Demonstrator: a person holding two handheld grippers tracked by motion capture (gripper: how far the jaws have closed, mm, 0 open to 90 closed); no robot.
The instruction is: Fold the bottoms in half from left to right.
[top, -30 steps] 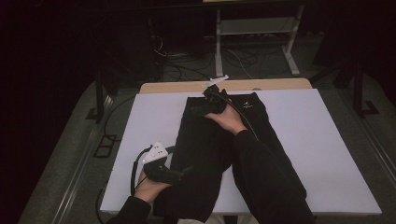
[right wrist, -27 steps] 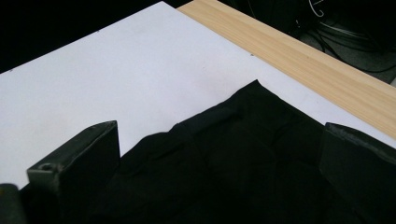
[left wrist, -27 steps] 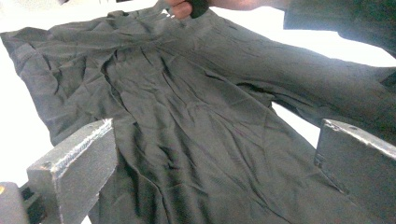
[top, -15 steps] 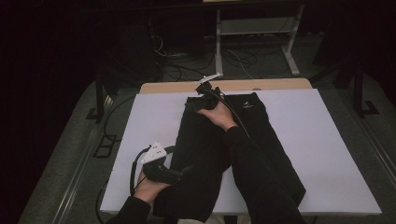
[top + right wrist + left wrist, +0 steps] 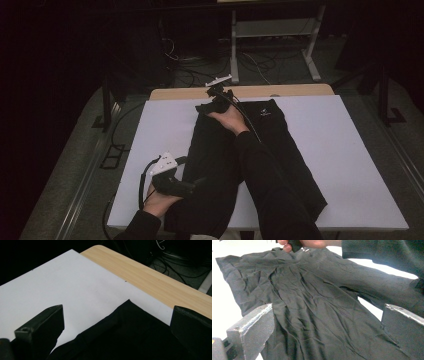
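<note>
Black garment (image 5: 280, 150) lies flat along the middle of the white table cover (image 5: 350, 150).
Your right gripper (image 5: 216, 100) sits at its far edge, jaws spread wide over a corner. Your left gripper (image 5: 192, 184) rests at the near left edge, jaws apart, cloth between them, nothing pinched.

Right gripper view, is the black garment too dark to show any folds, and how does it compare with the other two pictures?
In the right gripper view the garment is near solid black with no folds readable, against a bright white sheet; in the left gripper view it looks washed-out grey with clear creases, the sheet blown out; the high view is dim overall, with dark surroundings.
</note>
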